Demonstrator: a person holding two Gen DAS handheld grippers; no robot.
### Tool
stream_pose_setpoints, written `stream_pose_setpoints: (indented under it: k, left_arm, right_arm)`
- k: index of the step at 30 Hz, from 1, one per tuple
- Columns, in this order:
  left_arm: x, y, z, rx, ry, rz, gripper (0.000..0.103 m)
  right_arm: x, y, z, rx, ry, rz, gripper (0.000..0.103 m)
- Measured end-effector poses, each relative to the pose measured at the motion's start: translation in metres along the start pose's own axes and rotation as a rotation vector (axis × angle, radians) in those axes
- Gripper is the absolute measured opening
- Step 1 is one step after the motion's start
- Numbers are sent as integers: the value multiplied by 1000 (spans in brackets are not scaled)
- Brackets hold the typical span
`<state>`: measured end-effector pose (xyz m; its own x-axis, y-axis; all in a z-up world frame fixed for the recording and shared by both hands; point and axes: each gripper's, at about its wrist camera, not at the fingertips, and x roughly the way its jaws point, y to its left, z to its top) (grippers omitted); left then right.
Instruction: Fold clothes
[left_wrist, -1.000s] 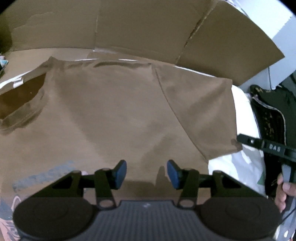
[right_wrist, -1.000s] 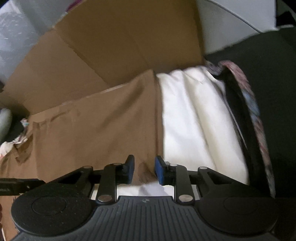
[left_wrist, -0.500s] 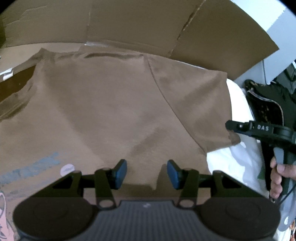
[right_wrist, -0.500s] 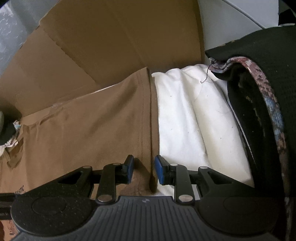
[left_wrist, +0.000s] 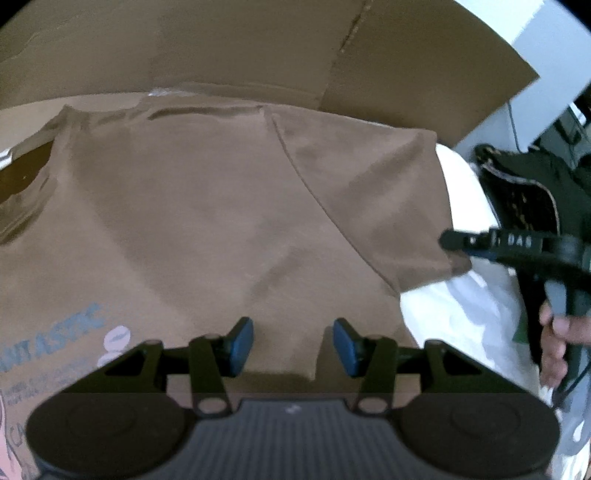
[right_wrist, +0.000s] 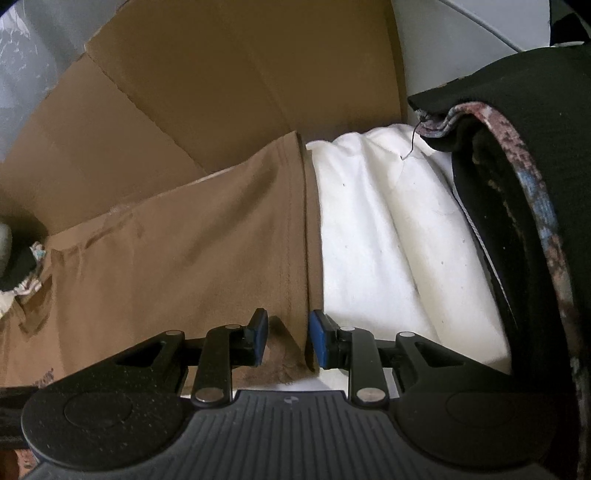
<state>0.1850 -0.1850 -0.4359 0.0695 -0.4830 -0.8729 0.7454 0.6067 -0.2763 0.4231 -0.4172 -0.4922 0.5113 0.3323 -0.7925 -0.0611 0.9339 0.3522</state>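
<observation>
A brown T-shirt (left_wrist: 207, 229) lies spread over cardboard (left_wrist: 221, 44). The left gripper (left_wrist: 293, 345) hovers half-open above its body; the right gripper (right_wrist: 284, 341), narrowly parted, seemingly unclamped, straddles the sleeve hem (right_wrist: 295, 236) beside white bedding (right_wrist: 388, 240).

Cardboard sheet (left_wrist: 258, 48) stands behind; white bedding (right_wrist: 388, 240) lies alongside.

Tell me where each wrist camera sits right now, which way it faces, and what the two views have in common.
Left wrist: sits behind the left hand-held gripper, angled down over the brown T-shirt, cardboard behind; its open blue pads hang over the shirt's body, and at right a hand holds the right hand-held gripper.
Right wrist: sits behind the right hand-held gripper, angled down along the sleeve hem beside the white bedding; its blue pads straddle the hem, seemingly not pressing it.
Shared: the shirt, sleeve, bedding and cardboard.
</observation>
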Motion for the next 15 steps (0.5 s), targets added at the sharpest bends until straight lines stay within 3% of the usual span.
stream_pose_setpoints:
  k: [7,12,15]
  left_arm:
    - [3,-1,-1,-9,2,-3,51]
    - [4,-1,-3,-6,2,-4,51]
    - [3,-1,-2,-7,3,-5,51]
  right_arm:
    - [2,-10,0,106,-21,50,32]
    - [7,-4,0,120,-6,-2,31]
    - [7,4,-5,64,14,-37,31]
